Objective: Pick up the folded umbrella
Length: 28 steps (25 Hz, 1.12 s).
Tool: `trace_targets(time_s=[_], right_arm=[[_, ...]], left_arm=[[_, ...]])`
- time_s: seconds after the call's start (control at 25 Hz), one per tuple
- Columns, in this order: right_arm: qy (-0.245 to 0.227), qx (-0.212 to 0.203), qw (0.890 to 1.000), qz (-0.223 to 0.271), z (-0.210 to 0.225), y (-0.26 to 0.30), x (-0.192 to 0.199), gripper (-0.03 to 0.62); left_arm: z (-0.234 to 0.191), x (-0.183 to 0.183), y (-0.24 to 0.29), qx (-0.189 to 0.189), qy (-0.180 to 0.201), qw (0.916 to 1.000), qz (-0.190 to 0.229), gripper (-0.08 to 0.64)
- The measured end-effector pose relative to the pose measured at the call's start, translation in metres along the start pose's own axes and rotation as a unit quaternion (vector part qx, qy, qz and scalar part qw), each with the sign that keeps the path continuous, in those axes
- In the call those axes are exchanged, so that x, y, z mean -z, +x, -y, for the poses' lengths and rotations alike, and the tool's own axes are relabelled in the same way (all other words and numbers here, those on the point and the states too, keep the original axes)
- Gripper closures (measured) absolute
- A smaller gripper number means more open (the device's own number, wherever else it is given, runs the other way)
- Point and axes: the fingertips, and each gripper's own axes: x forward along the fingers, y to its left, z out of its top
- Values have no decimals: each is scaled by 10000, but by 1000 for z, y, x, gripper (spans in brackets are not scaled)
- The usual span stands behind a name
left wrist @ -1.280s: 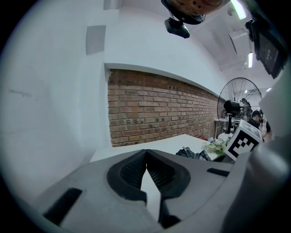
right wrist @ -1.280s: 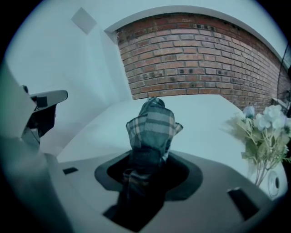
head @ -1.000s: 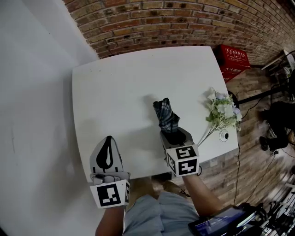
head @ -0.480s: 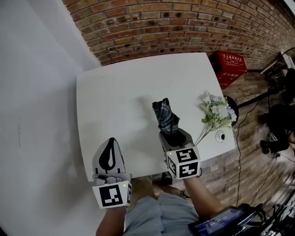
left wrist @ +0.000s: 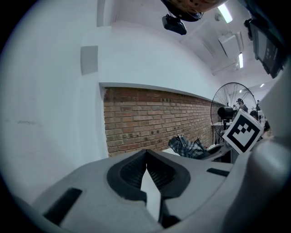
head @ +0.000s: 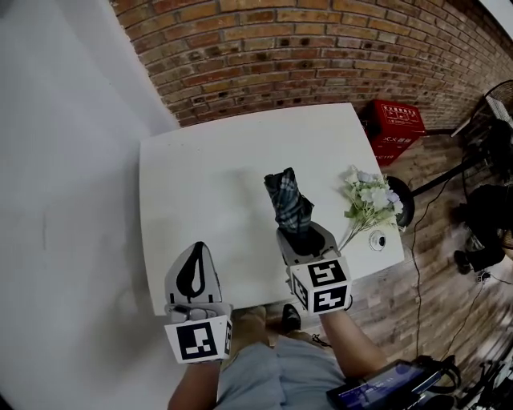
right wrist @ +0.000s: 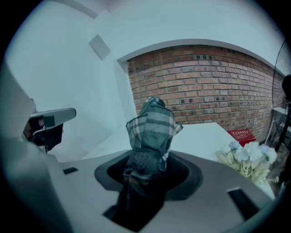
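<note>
Right gripper view shows the right gripper (right wrist: 146, 175) clamped on the folded umbrella (right wrist: 152, 129) over the table (right wrist: 202, 136), the left gripper (left wrist: 146, 169) pinched together empty; gripping only loose fabric, it may let the umbrella slip.

Your lighting: bright, even, from ceiling strips (left wrist: 226, 13). Your gripper views: fisheye-bent, black corners; right one tinted teal.
</note>
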Motion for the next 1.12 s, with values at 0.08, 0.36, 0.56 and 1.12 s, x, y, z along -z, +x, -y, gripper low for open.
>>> trace_targets(time_s=[0.08, 0.36, 0.56, 1.12], right_arm=[[-54, -7, 9999, 108, -1, -6, -7, 397], [-149, -58, 9989, 438, -4, -28, -29, 397], [-205, -99, 9975, 666, -4, -46, -44, 397], [-481, -187, 9916, 1189, -5, -95, -75, 397]], left_arm=[[2, -5, -3, -8, 17, 10000, 51, 554], [8, -25, -16, -73, 92, 9996, 256, 554], [15, -42, -24, -120, 149, 9990, 405, 554], [39, -76, -54, -235, 206, 9964, 789, 554]])
